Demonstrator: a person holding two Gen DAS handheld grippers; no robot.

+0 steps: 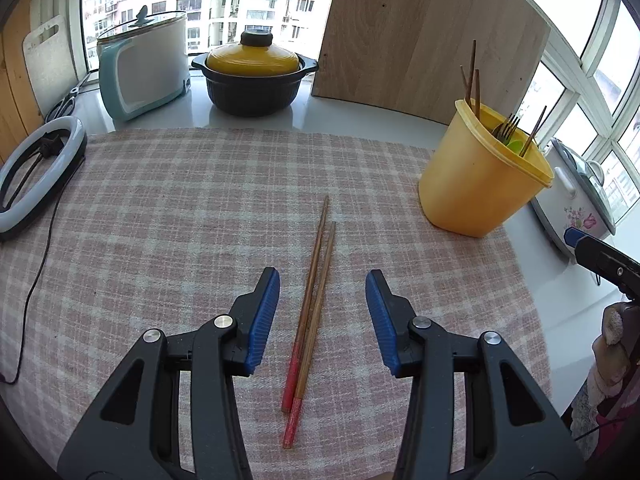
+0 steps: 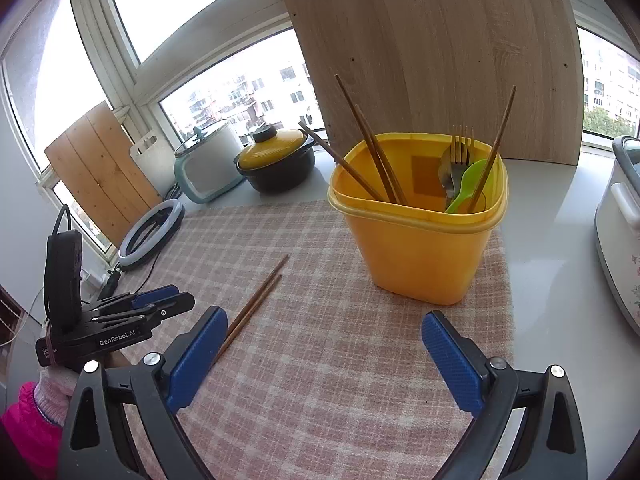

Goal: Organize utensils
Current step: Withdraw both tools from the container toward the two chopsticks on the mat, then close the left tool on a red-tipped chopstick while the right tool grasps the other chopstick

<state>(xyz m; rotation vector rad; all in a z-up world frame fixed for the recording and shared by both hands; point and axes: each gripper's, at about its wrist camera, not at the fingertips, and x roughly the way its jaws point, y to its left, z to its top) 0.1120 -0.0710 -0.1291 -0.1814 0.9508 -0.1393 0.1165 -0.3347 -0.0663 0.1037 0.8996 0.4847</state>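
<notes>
Two wooden chopsticks [image 1: 308, 320] with red ends lie side by side on the checked cloth [image 1: 180, 220]. My left gripper [image 1: 323, 274] hovers over them, open, one blue pad on each side and neither pressing. In the right wrist view the same chopsticks [image 2: 260, 298] lie left of centre, with the left gripper [image 2: 160, 300] beside them. A yellow container [image 1: 476, 184] stands at the right and holds several chopsticks, a fork and a green spoon. My right gripper [image 2: 323, 315] is wide open in front of the yellow container [image 2: 420, 256], with nothing between its fingers.
At the back stand a black pot with a yellow lid [image 1: 254, 76], a teal and white cooker [image 1: 144, 68] and a leaning wooden board [image 1: 432, 32]. A ring light [image 1: 40, 172] with its cable lies at the left. A white rice cooker [image 1: 572, 196] sits right of the container.
</notes>
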